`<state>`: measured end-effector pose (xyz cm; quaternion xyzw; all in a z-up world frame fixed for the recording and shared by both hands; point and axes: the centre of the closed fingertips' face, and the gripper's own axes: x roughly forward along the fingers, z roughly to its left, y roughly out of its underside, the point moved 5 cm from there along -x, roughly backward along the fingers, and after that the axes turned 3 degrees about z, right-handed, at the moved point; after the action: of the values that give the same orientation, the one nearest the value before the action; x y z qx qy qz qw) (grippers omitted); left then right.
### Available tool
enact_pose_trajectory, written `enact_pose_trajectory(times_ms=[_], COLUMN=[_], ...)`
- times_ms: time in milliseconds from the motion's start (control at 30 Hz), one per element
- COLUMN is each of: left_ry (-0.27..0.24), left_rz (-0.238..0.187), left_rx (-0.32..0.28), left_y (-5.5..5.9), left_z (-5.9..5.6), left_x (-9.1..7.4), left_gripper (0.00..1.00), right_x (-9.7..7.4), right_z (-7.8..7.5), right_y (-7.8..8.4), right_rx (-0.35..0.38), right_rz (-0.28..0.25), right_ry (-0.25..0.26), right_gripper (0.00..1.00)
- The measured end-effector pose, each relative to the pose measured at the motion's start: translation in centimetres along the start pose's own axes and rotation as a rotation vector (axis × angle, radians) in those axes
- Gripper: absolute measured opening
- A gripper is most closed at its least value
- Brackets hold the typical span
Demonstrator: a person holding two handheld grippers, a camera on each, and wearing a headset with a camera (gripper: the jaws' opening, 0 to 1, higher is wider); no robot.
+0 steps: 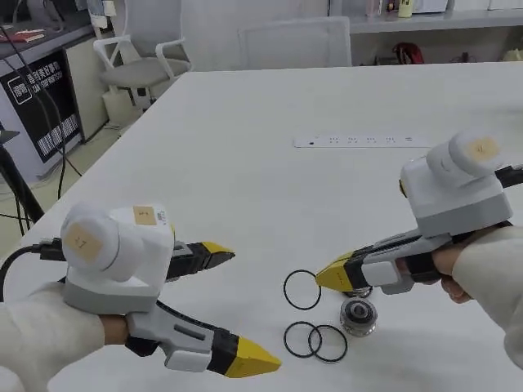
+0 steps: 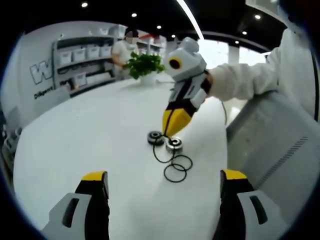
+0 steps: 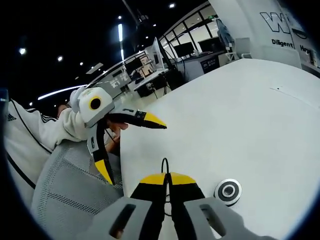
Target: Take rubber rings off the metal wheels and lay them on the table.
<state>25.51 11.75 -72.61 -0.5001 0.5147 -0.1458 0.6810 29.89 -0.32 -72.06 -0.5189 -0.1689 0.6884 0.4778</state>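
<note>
**Laying down a ring.** The right gripper (image 1: 325, 276), jaws clamped on a rubber ring (image 1: 301, 290), held it low over the table (image 1: 245, 147). Nearby were two overlapping freed rings (image 1: 315, 341) and two metal wheels (image 1: 358, 316). The left gripper (image 1: 245, 304) hovered with jaws spread wide, empty. The held ring lay nearly flat, reaching from the jaw tips toward the left gripper; being round, it had no long axis. The next move probably called for parting the jaws to drop it.

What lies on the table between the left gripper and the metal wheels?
Three rubber rings, two of them overlapping, as the head view shows.
</note>
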Motion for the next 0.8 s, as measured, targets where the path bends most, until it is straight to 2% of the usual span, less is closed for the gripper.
enact_pose_trajectory(times_ms=[100, 367, 800], left_ry=[-0.001, -0.008, 0.008], left_rz=[0.012, -0.001, 0.023], left_rx=[0.002, -0.003, 0.016], left_y=[0.3, 0.2, 0.5], left_z=[0.0, 0.1, -0.4], left_x=[0.0, -0.3, -0.1], left_gripper=[0.94, 0.94, 0.93], right_x=[0.3, 0.9, 1.7], right_z=[0.2, 0.8, 1.2], right_y=[0.3, 0.7, 1.7], right_rx=[-0.006, -0.016, -0.025], right_rz=[0.018, 0.047, 0.101], right_ry=[-0.007, -0.024, -0.045], right_gripper=[0.0, 0.0, 0.0])
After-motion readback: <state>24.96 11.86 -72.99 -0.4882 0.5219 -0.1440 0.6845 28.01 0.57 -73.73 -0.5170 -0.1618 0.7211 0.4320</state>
